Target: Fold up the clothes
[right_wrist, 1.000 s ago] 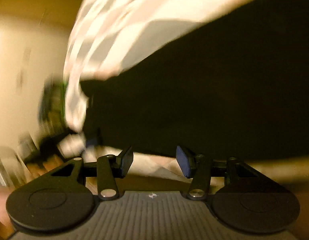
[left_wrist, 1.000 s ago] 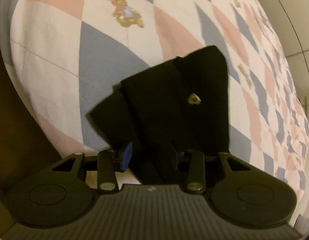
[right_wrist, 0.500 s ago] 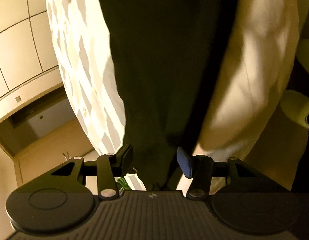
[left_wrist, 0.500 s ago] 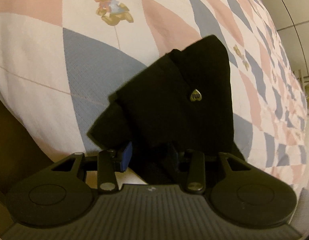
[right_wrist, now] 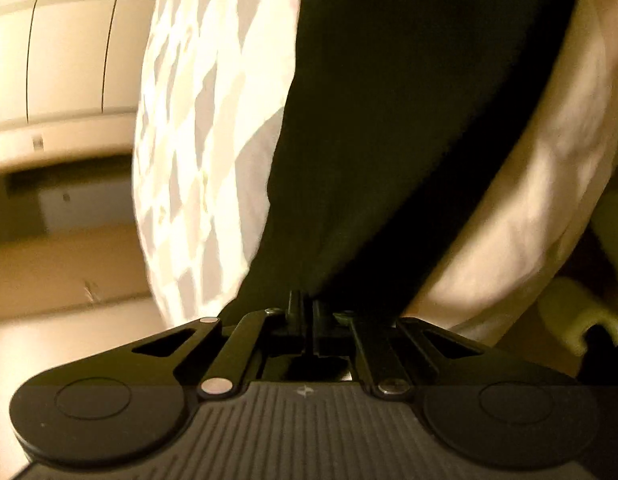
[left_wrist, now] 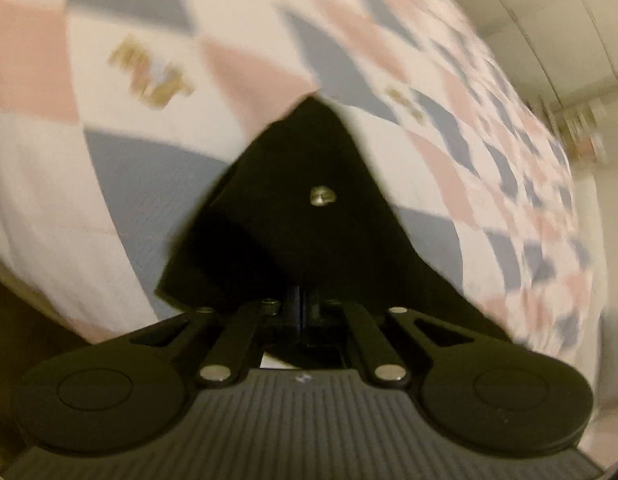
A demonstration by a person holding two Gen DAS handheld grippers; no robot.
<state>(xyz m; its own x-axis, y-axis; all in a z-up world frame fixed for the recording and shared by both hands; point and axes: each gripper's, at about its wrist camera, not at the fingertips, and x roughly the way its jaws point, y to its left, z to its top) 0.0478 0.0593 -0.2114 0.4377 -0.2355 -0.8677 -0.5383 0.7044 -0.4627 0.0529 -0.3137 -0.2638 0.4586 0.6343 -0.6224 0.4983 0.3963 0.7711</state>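
A black garment (left_wrist: 309,216) with a small gold heart emblem (left_wrist: 324,195) lies on the patchwork bed cover (left_wrist: 121,184) near the bed's edge. My left gripper (left_wrist: 303,306) is shut on the garment's near edge, its fingers pressed together with black cloth pinched between them. In the right wrist view the same black garment (right_wrist: 409,120) stretches away over the bed, and my right gripper (right_wrist: 305,310) is shut on its near end. The pinched cloth hides the fingertips of both grippers.
The bed cover (right_wrist: 197,140) has pink, blue and white diamonds with teddy bear prints (left_wrist: 153,80). The mattress side (right_wrist: 541,200) drops off at the right of the right wrist view. Pale wall panels (right_wrist: 61,40) and a floor (right_wrist: 69,272) lie beyond.
Both grippers have gone from open to shut on the black garment's edge. The left view has shifted and is blurred by motion.
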